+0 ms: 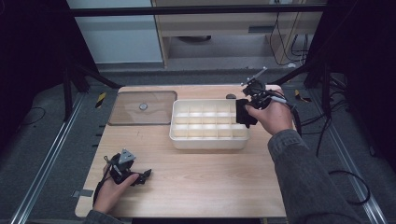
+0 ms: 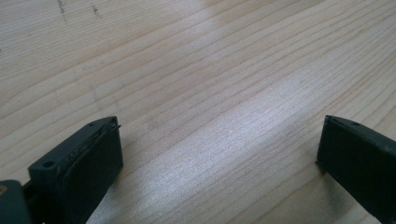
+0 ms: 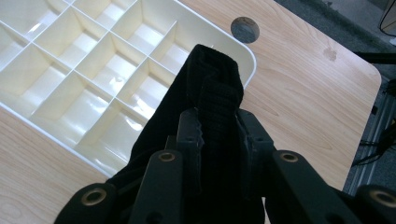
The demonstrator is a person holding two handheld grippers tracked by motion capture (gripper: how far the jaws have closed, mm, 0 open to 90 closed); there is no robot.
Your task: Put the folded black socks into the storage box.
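High view: right gripper (image 1: pixel 246 112) clamped on black folded cloth (image 1: pixel 242 113), at right end of white divided tray (image 1: pixel 209 141). Tray compartments lie directly left of cloth, below it. Right gripper view: jaws pinch cloth (image 3: pixel 212 88) mid-fold; cloth long axis runs along jaws, free end pointing over tray's corner cells (image 3: pixel 140 88). Right hand nearer by far. Left gripper (image 1: pixel 140 176) rests on table (image 1: pixel 210 182) near front left, jaws wide apart, nothing between, well apart from tray. Clear lid (image 1: pixel 142 108) lies left of tray.
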